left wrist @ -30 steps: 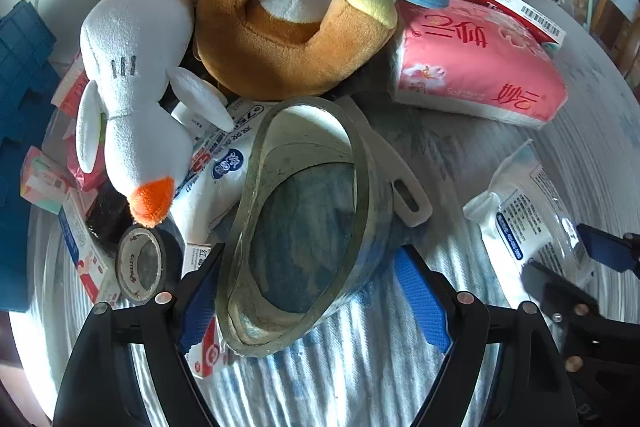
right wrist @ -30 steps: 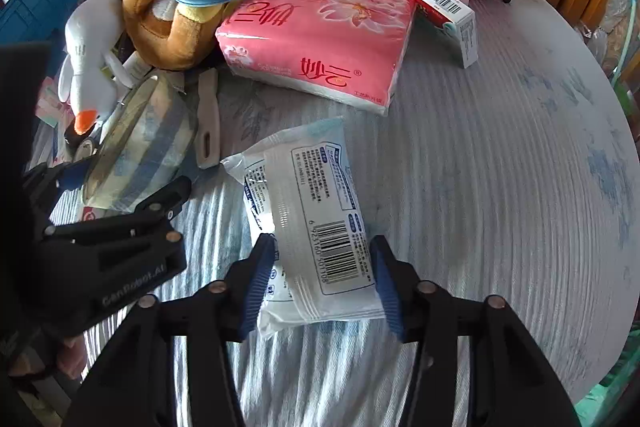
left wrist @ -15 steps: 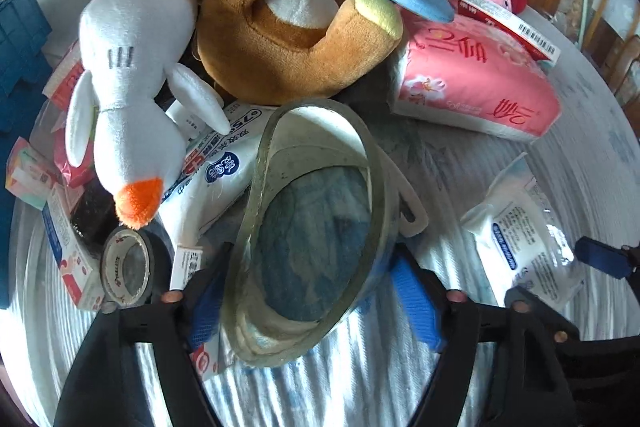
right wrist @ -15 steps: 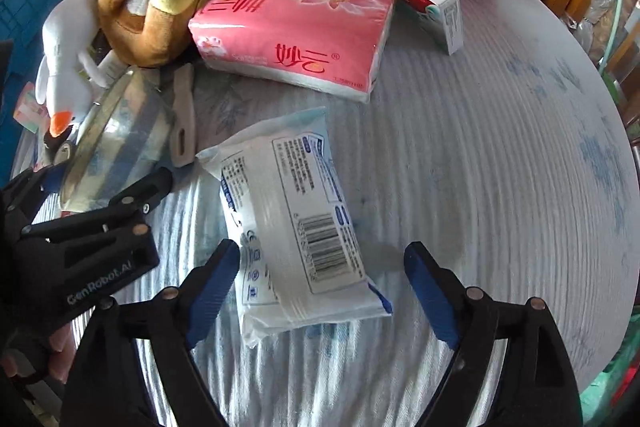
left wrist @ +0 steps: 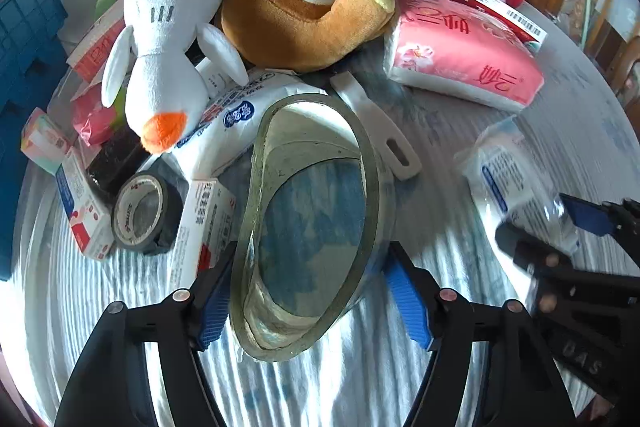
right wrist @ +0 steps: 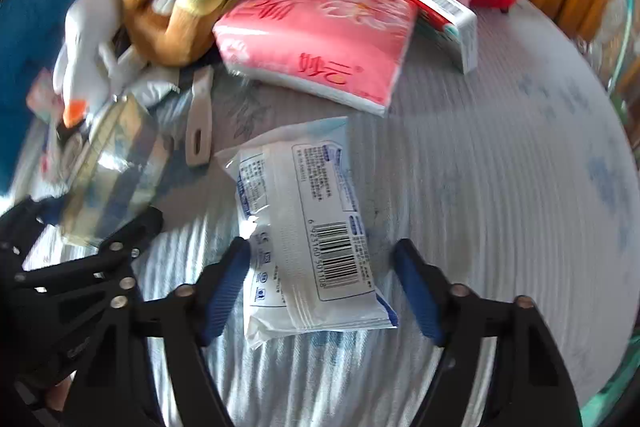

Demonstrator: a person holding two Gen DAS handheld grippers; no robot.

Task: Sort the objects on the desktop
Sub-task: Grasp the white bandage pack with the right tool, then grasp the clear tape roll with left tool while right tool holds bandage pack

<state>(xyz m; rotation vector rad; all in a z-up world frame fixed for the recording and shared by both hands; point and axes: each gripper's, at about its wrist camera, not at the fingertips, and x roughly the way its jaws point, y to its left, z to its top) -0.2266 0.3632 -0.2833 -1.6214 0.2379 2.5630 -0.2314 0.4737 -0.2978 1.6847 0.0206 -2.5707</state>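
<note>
Left gripper: jaws closing, blue pads at either side of the big roll of clear packing tape, which stands tilted on edge. The pads look to be touching its sides; whether the pinch is firm yet I cannot tell.

Right gripper: jaws closing around the white plastic-wrapped pack of wipes with a barcode. Left pad is at the pack's edge, right pad is apart from it, so nothing is gripped.

Landmark is the pink soft tissue pack. The wipes lie on the striped counter cloth just in front of it; the tape roll sits in front and to its left, against the white spatula handle.

To do it well, I'd judge: centre the right jaws so both pads meet the pack together, or it will skid sideways. The slick film may crumple. Lift the roll straight up, clear of the small black tape roll and the boxes beside it.
</note>
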